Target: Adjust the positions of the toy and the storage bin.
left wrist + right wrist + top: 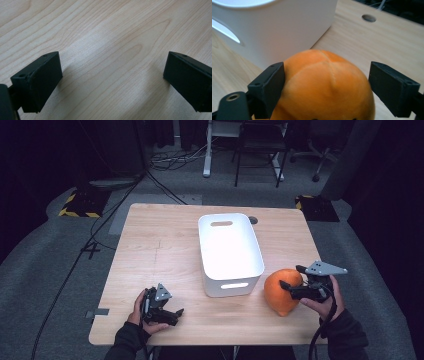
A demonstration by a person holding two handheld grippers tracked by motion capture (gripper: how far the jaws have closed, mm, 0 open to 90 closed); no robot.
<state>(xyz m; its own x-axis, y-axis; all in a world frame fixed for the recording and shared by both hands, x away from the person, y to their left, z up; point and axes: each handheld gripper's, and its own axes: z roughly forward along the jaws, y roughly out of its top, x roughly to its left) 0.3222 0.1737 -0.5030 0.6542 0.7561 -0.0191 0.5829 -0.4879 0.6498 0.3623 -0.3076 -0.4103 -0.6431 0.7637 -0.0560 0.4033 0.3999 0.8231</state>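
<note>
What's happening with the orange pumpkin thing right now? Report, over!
Right gripper jaws open, straddling the orange pumpkin; no squeeze seen. Left gripper jaws open, over bare table. White bin right beside the pumpkin. Nothing in the way.

Dark long sleeves (pixel 131 336) cover both forearms. Each black handheld gripper, left (pixel 170 314) and right (pixel 290 277), carries a grey 3-cornered plate and 2 blocky jaws with small screw holes.

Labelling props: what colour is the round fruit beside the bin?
Orange; the round orange fruit shows best in the right gripper view.
</note>
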